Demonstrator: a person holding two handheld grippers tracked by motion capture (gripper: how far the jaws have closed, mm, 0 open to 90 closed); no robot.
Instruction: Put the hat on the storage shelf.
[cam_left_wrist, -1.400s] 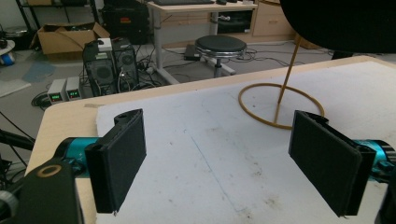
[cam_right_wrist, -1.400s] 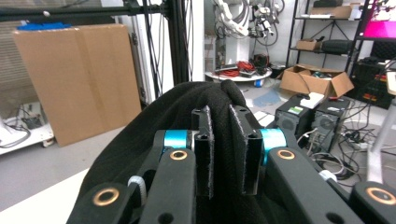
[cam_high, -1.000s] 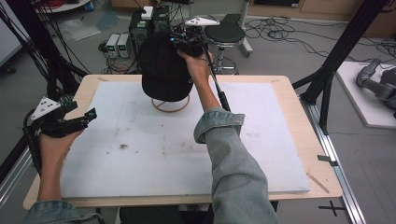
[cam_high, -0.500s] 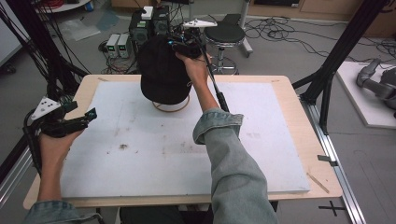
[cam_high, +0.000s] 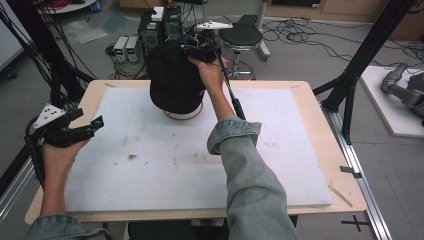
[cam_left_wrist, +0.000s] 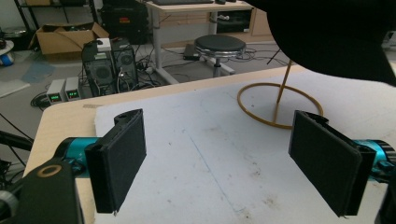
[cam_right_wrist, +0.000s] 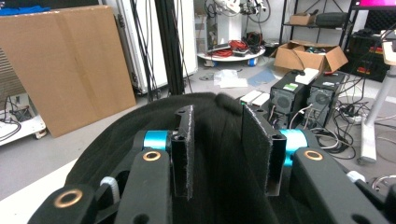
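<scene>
**Hat on stand, grippers either side**

The black fabric hat (cam_high: 176, 80) sits on the thin wooden ring stand (cam_high: 184, 115), directly under the right gripper (cam_high: 199, 50). Well to the hat's left, the left gripper (cam_high: 80, 129) hovers over the white table mat's (cam_high: 280, 170) edge.

right gripper (cam_right_wrist: 217, 154): jaws just been opening, a gap between the pads | black hat (cam_right_wrist: 116, 140): crown lies beneath and between them, its fabric no longer pinched | backdrop: cardboard sheet (cam_right_wrist: 60, 65), computer towers (cam_right_wrist: 303, 95)
</scene>
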